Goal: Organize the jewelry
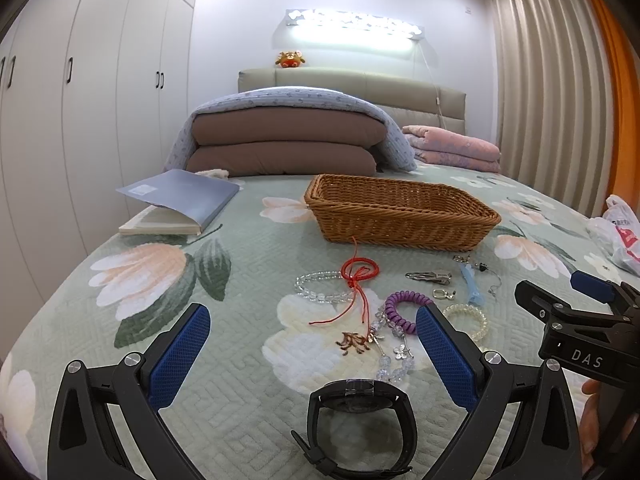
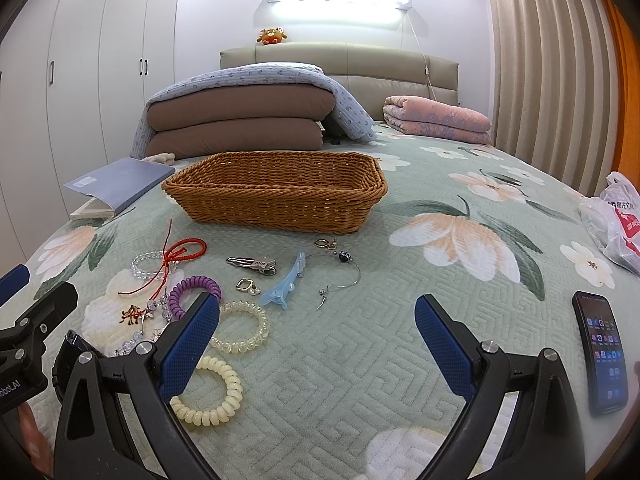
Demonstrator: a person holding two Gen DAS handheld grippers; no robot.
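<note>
Jewelry lies scattered on the floral bedspread in front of a wicker basket [image 1: 400, 212] [image 2: 280, 196]. My left gripper [image 1: 312, 344] is open, low over the bed, with a black watch [image 1: 360, 420] lying between its arms. Ahead of it lie a red cord [image 1: 356, 280], a clear bead bracelet [image 1: 320, 288], a purple coil tie [image 1: 400, 312] and a bead charm string [image 1: 388, 356]. My right gripper [image 2: 316, 332] is open and empty. By its left finger lie a clear coil tie [image 2: 240, 328] and a cream coil tie [image 2: 212, 396]. A blue hair clip [image 2: 284, 284], silver clip [image 2: 252, 264] and a wire hoop earring [image 2: 340, 272] lie ahead.
A blue book [image 1: 180, 204] lies at the left near the wardrobe. Folded quilts [image 1: 288, 140] and a pink blanket [image 2: 436, 120] are stacked at the headboard. A phone [image 2: 604, 356] and a plastic bag [image 2: 616, 220] lie at the bed's right edge.
</note>
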